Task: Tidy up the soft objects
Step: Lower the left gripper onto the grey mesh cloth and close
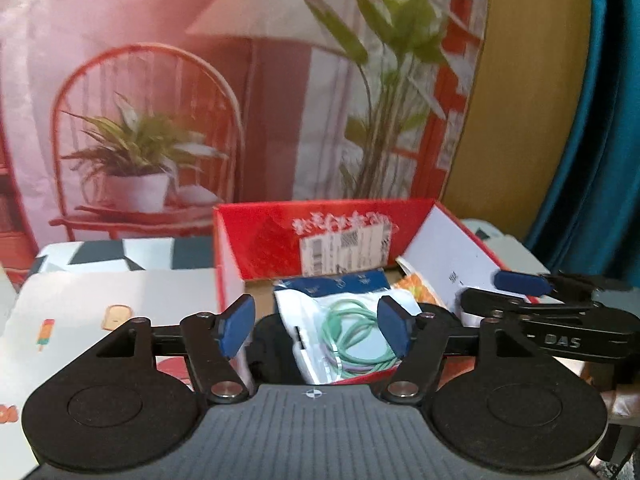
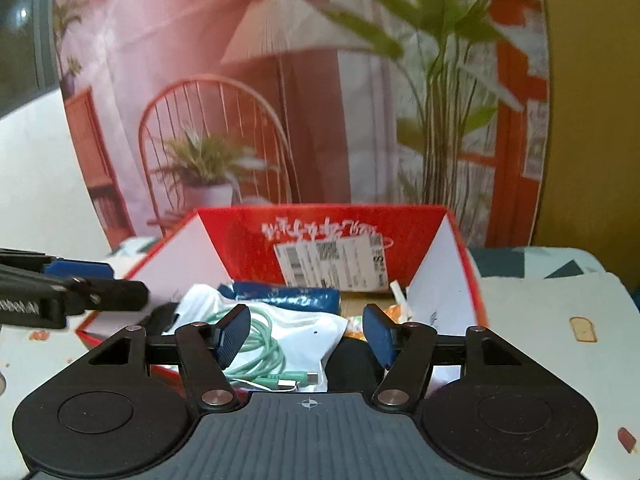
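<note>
A red cardboard box (image 1: 260, 240) (image 2: 240, 236) with white inner flaps stands open on the table. Inside lie a white plastic bag holding a coiled green cable (image 1: 352, 336) (image 2: 260, 344), a blue packet (image 1: 340, 280) (image 2: 288, 296), an orange item (image 1: 416, 288) (image 2: 394, 312) and something black (image 1: 272, 344) (image 2: 352, 364). My left gripper (image 1: 315, 326) hovers open over the box's near side, with nothing between its pads. My right gripper (image 2: 306, 334) is open beside it, also above the box and empty. Each gripper also shows in the other's view, the right gripper (image 1: 504, 292) and the left gripper (image 2: 104, 280).
A printed backdrop (image 1: 160, 80) of a red chair, potted plants and a lamp hangs right behind the box. The table wears a white cloth with small cartoon prints (image 1: 80, 320) (image 2: 560, 340). A teal curtain (image 1: 600, 120) and a yellow wall (image 1: 520, 100) are at the right.
</note>
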`<state>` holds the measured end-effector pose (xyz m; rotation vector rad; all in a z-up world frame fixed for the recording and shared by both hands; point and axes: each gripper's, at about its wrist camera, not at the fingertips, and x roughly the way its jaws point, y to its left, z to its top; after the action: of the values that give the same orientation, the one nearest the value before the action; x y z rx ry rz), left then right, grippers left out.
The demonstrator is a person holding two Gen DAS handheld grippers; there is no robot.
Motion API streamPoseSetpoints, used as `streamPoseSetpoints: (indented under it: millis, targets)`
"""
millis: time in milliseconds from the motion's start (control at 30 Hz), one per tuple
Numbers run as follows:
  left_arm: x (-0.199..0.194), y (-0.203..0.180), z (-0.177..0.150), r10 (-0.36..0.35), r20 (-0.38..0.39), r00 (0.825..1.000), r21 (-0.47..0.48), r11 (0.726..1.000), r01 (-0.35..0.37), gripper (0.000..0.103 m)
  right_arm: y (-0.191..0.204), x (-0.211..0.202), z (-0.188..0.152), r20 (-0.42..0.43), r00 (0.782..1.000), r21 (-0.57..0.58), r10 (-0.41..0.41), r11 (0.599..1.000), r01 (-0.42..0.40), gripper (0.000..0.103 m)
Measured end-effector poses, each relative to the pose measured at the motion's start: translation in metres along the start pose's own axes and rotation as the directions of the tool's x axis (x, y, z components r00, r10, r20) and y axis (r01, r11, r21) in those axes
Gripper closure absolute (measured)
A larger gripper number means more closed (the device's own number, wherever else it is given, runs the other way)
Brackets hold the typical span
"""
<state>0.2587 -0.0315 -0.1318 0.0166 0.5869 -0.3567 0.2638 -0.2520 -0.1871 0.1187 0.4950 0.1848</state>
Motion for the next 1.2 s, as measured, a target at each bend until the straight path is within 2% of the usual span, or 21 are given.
streamPoseSetpoints:
  millis: [267,500,800,1067,1200]
  targets:
    - [-0.042,0.014,-0.03,0.066,0.07,0.995,-0.055,0.997,-0.062,0.027,-0.008,-0.048,-0.028,0.11,0.994,-0.017,-0.013,1.0,0.015,0.044]
    - [-0.038,0.028,-0.07,0.079,0.017,0.997,-0.141,0.987,-0.076,0.024,-0.014,-0.067,-0.058,0.135,0.99,-0.013,-0.026,1.0,0.028,0.044]
    - [-0.006,0.039,-0.099,0.066,-0.072,0.995,-0.192,0.978,-0.079,0.023,-0.032,-0.053,-0.097,0.005,0.997,0.053,-0.08,0.995,0.08,0.044]
    - [0.017,0.047,-0.111,0.056,-0.129,0.99,-0.237,0.968,-0.086,0.022,-0.039,-0.034,-0.103,-0.066,0.995,0.077,-0.071,0.994,0.076,0.044]
    - [0.03,0.045,-0.114,0.047,-0.154,0.987,-0.227,0.97,-0.082,0.022,-0.044,-0.018,-0.103,-0.117,0.99,0.094,-0.074,0.992,0.085,0.044]
